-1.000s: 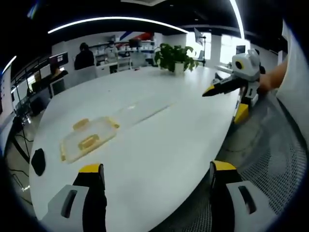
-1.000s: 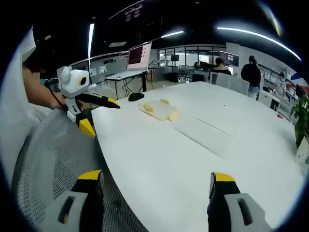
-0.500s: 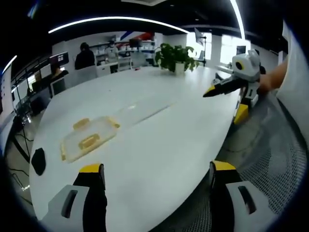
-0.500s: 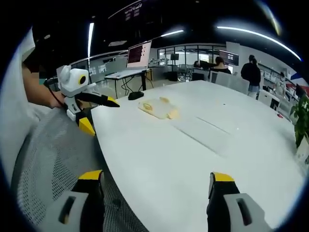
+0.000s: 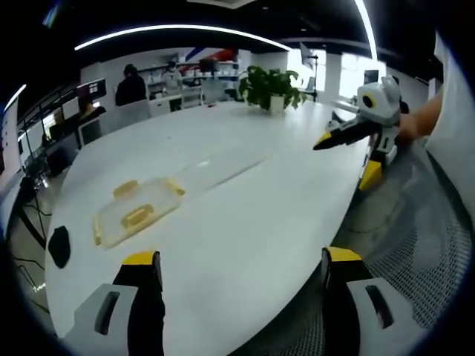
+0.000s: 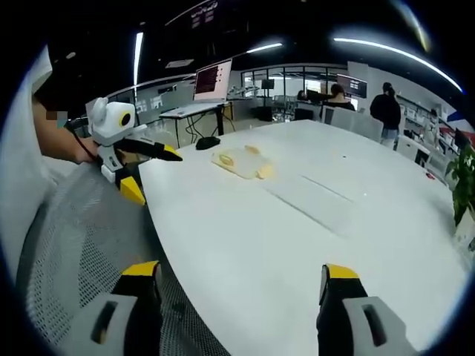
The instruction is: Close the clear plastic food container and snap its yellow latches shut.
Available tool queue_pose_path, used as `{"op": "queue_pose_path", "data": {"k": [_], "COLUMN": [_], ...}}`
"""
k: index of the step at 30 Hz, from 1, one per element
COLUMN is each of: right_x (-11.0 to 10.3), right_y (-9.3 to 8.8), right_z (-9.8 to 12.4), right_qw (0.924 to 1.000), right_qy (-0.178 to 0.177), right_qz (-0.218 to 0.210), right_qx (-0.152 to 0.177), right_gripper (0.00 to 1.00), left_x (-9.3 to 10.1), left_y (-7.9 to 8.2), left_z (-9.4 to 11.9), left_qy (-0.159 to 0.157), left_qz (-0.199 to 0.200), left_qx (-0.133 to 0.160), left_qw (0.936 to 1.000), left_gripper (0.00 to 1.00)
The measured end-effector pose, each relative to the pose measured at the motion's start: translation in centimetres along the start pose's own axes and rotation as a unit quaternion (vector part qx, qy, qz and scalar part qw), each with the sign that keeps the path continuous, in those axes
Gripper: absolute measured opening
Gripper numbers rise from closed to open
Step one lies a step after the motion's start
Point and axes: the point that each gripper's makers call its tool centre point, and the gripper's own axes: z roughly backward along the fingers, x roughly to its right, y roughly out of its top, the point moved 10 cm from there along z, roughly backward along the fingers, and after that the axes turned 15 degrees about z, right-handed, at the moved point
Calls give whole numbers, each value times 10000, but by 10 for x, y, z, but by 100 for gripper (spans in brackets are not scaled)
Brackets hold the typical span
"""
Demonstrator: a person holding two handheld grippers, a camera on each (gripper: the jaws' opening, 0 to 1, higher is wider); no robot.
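Both claws hang released and empty at the near edge of the white surface [image 5: 245,215], left claw [image 5: 241,267] and right claw [image 6: 237,278] well apart from the container [image 5: 133,211]. It lies flat, yellow latches [image 5: 125,190] unsnapped, probably awaiting approach.

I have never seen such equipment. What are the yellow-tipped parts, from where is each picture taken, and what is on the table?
A person holds a pair of hand-held tongs in each hand; there is no robot arm. Each has a camera looking forward along its own two yellow-tipped jaws, which rise from the bottom of its view. Both the left tongs and the right tongs are open and hold nothing. Each view also shows the other tool at the side. On the white table lies a clear plastic container with yellow latches, a potted plant and a small black object near the edge.
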Motion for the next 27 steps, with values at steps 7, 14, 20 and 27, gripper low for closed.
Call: {"op": "queue_pose_path", "data": {"k": [7, 14, 20, 27], "right_x": [0, 0, 0, 0], "right_y": [0, -1, -2, -2], "right_z": [0, 0, -1, -1], "right_qw": [10000, 10000, 9999, 9998], "right_qy": [-3, -5, 0, -30], "right_qz": [-5, -11, -33, -33], "right_qx": [-26, -60, -139, -174], "right_gripper": [86, 86, 86, 84], "left_x": [0, -1, -2, -3], "left_y": [0, -1, -1, -2], "left_z": [0, -1, 0, 0], "left_qy": [2, 11, 71, 95], "left_qz": [-8, 10, 46, 44], "left_qx": [-37, -49, -55, -72], "left_qw": [10000, 10000, 9999, 9999], "left_gripper": [87, 86, 86, 85]}}
